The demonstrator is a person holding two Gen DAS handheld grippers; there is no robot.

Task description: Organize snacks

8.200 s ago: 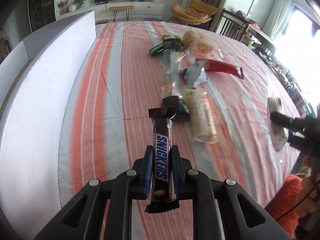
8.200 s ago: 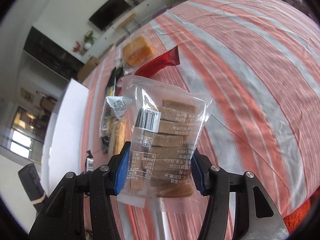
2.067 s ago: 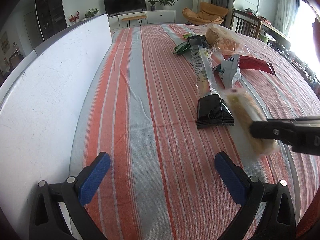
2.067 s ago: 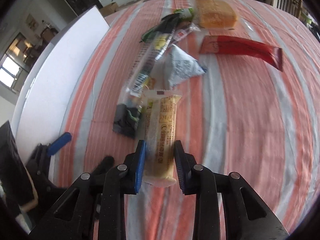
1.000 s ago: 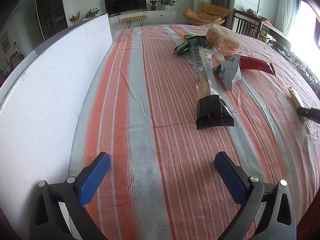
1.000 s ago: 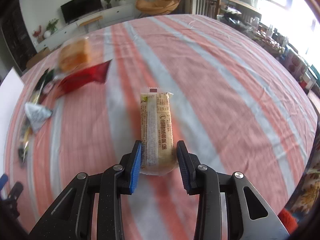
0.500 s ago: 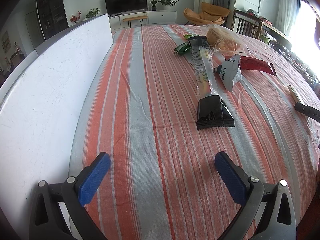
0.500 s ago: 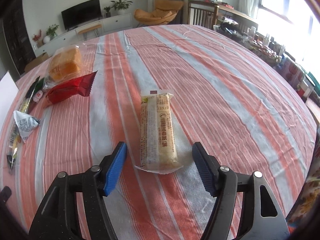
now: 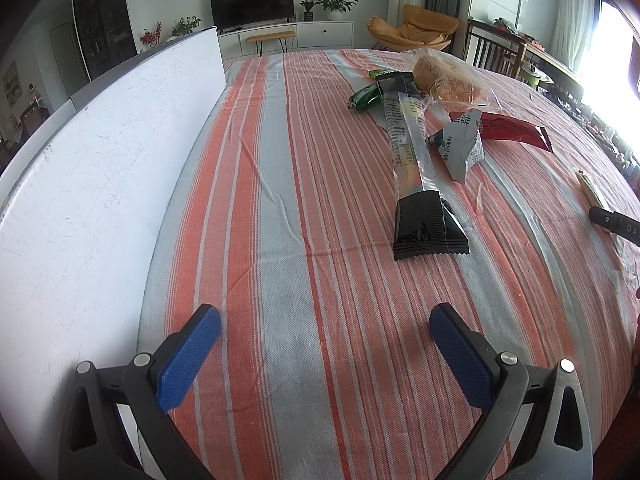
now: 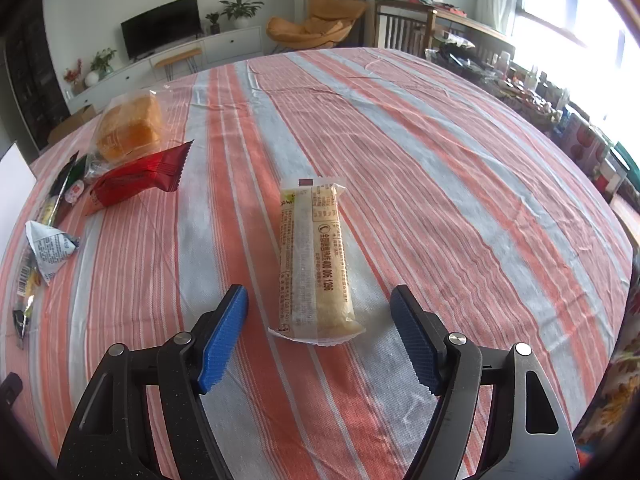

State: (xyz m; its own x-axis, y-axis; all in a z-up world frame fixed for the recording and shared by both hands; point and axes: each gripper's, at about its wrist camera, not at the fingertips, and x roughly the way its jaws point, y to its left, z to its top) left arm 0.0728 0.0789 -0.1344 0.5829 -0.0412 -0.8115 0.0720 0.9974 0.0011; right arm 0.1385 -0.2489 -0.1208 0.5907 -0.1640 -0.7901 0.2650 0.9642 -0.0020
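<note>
The right gripper [image 10: 318, 326] had just spread its jaws and released the pale yellow cake roll in clear wrap [image 10: 314, 264], which lay flat on the striped table [image 10: 440, 160], apart from the snack pile at ten o'clock. That placement looked finished. The left gripper [image 9: 324, 330] stayed open, holding nothing.

Right gripper [image 9: 616, 224]: in the left wrist view we see only one dark finger — the right picture edge cuts the rest.
Pale wrapped bar [image 9: 594, 194]: a thin sliver near the table's right edge; its print is too small for us to read there.
Long clear packet [image 10: 24, 288]: cut by the left picture edge in the right wrist view.
Green packet [image 9: 366, 96]: partly under the long clear packet.
White board [image 10: 14, 176]: only a corner shows.
</note>
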